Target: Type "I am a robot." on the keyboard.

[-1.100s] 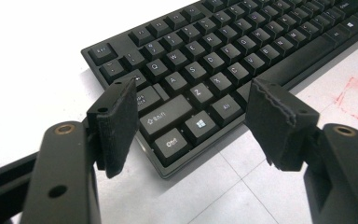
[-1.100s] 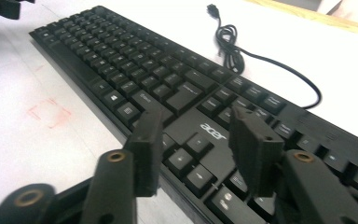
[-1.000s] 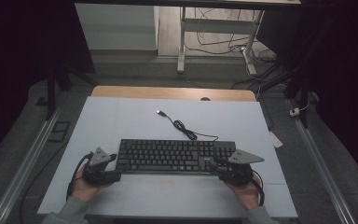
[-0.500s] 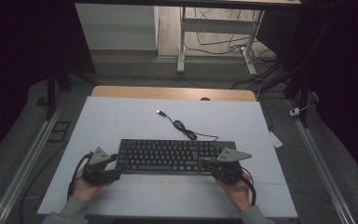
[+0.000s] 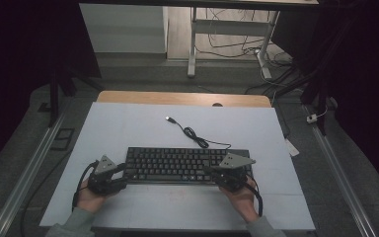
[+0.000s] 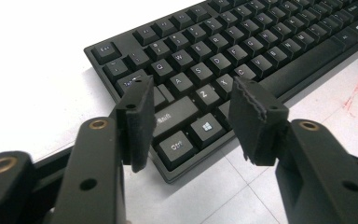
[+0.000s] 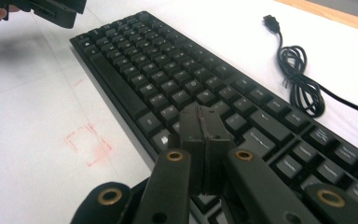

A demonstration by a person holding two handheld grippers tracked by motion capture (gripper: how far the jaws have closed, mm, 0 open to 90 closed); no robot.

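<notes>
With the right gripper (image 7: pixel 204 140) pressed together over the keyboard (image 5: pixel 187 164), tap one key gently, while the left gripper (image 6: pixel 191 116), half spread with nothing between its jaws and just closing, waits at its corner.

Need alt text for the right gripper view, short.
The right gripper, jaws shut with nothing between them, points at the right part of a black keyboard on a white table. The coiled cable lies beyond; red marks lie left.
</notes>
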